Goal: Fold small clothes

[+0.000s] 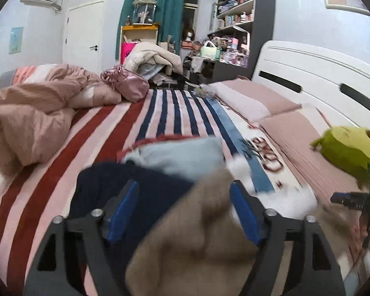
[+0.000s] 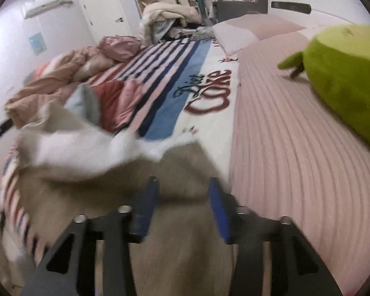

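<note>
Left wrist | beige garment [image 1: 192,241] between wide jaws, untouched | right wrist: jaws narrower, beside it

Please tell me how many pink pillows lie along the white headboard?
2: the far pink pillow sits near the dark shelving, and the near pink pillow lies beside the green plush toy. Others may be hidden.

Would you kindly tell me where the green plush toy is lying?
The green plush toy lies at the right of both wrist views, on the ribbed pink bedcover near the white headboard.
</note>
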A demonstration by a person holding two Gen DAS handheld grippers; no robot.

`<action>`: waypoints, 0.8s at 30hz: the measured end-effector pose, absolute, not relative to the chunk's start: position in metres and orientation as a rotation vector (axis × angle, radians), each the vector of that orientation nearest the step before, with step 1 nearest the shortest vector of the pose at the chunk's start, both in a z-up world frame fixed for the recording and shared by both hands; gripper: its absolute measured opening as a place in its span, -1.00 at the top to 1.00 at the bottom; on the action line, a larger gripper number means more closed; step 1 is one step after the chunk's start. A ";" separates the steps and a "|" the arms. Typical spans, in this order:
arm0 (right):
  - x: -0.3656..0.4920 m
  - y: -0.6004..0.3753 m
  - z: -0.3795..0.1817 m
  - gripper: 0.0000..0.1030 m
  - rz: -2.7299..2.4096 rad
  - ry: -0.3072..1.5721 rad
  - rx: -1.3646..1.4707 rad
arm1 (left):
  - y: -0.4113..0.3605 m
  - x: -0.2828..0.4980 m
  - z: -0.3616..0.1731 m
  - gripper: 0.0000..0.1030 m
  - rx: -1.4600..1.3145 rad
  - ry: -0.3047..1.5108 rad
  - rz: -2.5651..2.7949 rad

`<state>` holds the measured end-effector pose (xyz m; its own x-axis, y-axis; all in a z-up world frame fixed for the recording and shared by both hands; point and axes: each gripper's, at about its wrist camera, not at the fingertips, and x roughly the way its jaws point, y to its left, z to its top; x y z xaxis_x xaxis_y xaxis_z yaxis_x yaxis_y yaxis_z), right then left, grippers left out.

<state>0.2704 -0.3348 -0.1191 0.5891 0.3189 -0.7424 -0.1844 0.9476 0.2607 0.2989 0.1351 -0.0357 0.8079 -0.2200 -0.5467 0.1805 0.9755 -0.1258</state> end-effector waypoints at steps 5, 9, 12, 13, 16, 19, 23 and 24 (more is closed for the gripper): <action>0.185 -0.335 -0.131 -0.34 0.435 0.931 0.314 | 0.152 0.218 -0.069 -0.68 -0.123 0.672 -0.254; 0.138 -0.326 -0.169 -0.68 0.535 1.003 0.501 | 0.164 0.180 -0.117 -0.68 -0.321 0.791 -0.354; 0.122 -0.315 -0.201 -0.68 0.514 1.013 0.604 | 0.160 0.166 -0.152 -0.68 -0.455 0.851 -0.400; 0.122 -0.311 -0.209 -0.68 0.503 1.003 0.639 | 0.158 0.164 -0.163 -0.68 -0.505 0.860 -0.411; 0.134 -0.300 -0.218 -0.70 0.424 0.927 0.691 | 0.147 0.175 -0.188 -0.68 -0.595 0.870 -0.439; 0.155 -0.294 -0.217 -0.71 0.356 0.870 0.717 | 0.140 0.199 -0.195 -0.69 -0.652 0.842 -0.414; 0.174 -0.298 -0.223 -0.49 0.198 0.822 0.809 | 0.142 0.223 -0.204 -0.69 -0.777 0.807 -0.343; 0.176 -0.297 -0.222 -0.20 0.165 0.815 0.792 | 0.142 0.226 -0.206 -0.67 -0.799 0.798 -0.329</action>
